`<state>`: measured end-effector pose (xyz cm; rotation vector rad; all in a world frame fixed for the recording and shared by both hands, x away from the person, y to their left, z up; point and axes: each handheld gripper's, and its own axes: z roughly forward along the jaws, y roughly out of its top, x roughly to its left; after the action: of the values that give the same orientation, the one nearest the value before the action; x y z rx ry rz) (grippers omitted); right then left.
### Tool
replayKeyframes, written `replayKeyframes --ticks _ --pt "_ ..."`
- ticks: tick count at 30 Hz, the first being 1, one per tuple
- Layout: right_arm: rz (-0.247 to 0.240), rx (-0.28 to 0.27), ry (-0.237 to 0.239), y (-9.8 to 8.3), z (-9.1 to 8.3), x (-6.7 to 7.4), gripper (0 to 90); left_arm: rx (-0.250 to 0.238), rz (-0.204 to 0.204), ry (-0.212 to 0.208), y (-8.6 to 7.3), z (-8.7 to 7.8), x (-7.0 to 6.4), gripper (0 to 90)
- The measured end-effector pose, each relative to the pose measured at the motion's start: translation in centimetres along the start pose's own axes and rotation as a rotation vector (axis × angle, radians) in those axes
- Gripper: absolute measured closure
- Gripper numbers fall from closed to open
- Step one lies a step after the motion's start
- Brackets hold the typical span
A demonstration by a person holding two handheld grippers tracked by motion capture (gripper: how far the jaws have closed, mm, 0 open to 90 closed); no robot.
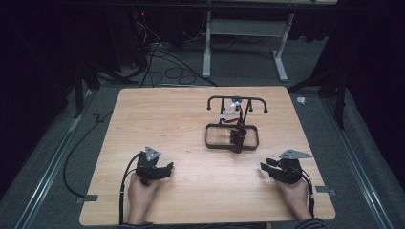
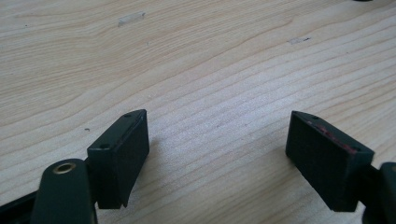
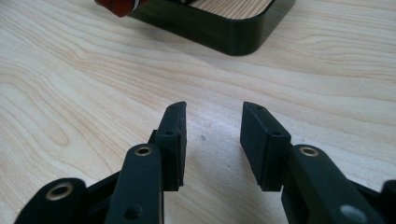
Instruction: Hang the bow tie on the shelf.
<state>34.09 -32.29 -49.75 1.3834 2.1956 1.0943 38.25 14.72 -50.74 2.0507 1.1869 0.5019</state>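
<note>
A black stand with a top rail [image 1: 237,99] rises from a black rimmed tray [image 1: 210,137] right of the table's middle. A dark red strip [image 1: 238,136] hangs from the rail down into the tray, and a clear, whitish piece [image 1: 229,112] hangs above it. My left gripper [image 1: 168,168] rests near the front left, jaws pointing right. In the left gripper view it [image 2: 217,154] stands wide open over bare wood. My right gripper [image 1: 264,167] lies near the front right, pointing left. In the right gripper view it [image 3: 212,135] is open and empty, facing the tray's corner [image 3: 224,30] and the red strip [image 3: 116,4].
The wooden table [image 1: 157,119] ends close behind both hands. Black cables [image 1: 165,67] lie on the floor beyond the far edge, near a white desk frame [image 1: 207,47]. Each gripper trails a cable [image 1: 125,191] off the front edge.
</note>
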Motion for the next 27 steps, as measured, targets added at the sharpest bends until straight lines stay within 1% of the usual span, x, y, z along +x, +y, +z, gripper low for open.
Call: replayKeyframes --ticks 7,10,14,17,18,19,21,23,27 --pt "-0.008 0.011 -0.008 -0.3 0.3 0.3 62.1 0.0 0.0 0.0 0.0 0.0 0.0 21.8" --pt "-0.025 0.009 -0.016 -0.3 0.3 0.4 61.6 0.0 0.0 0.0 0.0 0.0 0.0 21.8" --pt "-0.036 0.014 -0.026 -0.3 0.3 0.7 60.3 0.0 0.0 0.0 0.0 0.0 0.0 21.8" --pt "-0.074 0.019 -0.044 -0.3 0.4 1.0 58.2 0.0 0.0 0.0 0.0 0.0 0.0 21.8" --pt "-0.093 0.023 -0.053 -0.3 0.4 1.3 55.8 0.0 0.0 0.0 0.0 0.0 0.0 21.8" --pt "-0.093 0.023 -0.053 -0.3 0.4 1.3 55.8 0.0 0.0 0.0 0.0 0.0 0.0 21.8" --pt "-0.12 0.026 -0.06 -0.3 0.5 1.5 53.3 0.0 0.0 0.0 0.0 0.0 0.0 21.8" --pt "-0.124 0.03 -0.057 -0.3 0.5 1.6 50.3 0.0 0.0 0.0 0.0 0.0 0.0 21.8" --pt "-0.127 0.031 -0.057 -0.4 0.5 1.7 49.8 0.0 0.0 0.0 0.0 0.0 0.0 21.8"
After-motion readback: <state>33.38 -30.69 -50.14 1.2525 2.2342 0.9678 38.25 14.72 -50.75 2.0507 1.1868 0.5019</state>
